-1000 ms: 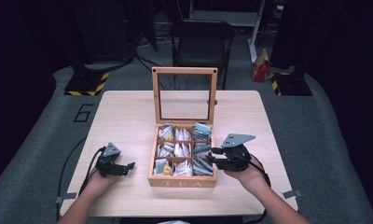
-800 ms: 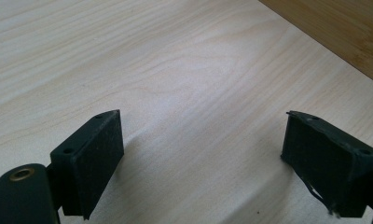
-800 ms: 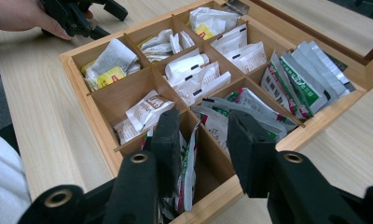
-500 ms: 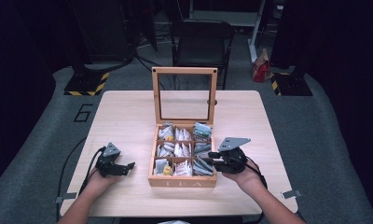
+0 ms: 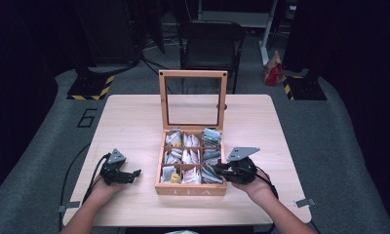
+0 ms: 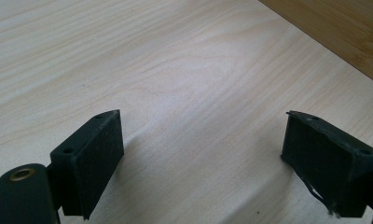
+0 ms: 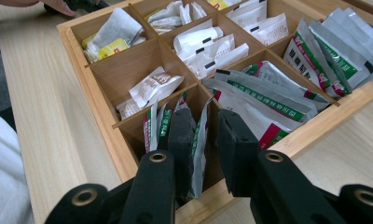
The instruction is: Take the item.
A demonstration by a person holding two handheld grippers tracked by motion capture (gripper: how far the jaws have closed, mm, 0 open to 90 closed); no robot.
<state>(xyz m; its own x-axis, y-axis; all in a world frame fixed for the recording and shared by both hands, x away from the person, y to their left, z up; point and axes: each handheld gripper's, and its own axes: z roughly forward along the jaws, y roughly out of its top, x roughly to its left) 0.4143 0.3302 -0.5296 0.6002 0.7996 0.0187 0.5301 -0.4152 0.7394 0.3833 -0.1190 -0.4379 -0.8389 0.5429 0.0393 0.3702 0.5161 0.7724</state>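
Reaching into the near right compartment of the wooden tea box (image 5: 190, 190), the right gripper (image 7: 205, 140) had its two black jaws dipped among the upright green-and-silver sachets, one sachet (image 7: 199, 144) standing in the narrow gap between them. The jaws stood close but did not look pressed home, so whether they had clamped the sachet I cannot tell. Beyond that gripper's tips lay more of the same sachets (image 7: 264, 100) leaning in the next compartment, and farther off white tea bags (image 7: 208, 46) filled the middle cells. The glass-paned lid (image 5: 193, 97) stood upright at the far side of the box.

The left gripper (image 6: 201, 154) rested over bare tabletop (image 6: 175, 70), jaws spread wide with nothing between them, the box wall (image 6: 343, 28) just ahead and to one side.

By my judgement the picking was at its start: a sachet was lined up for the pinch, none was out of the box, and closing, lifting and setting down were all left.
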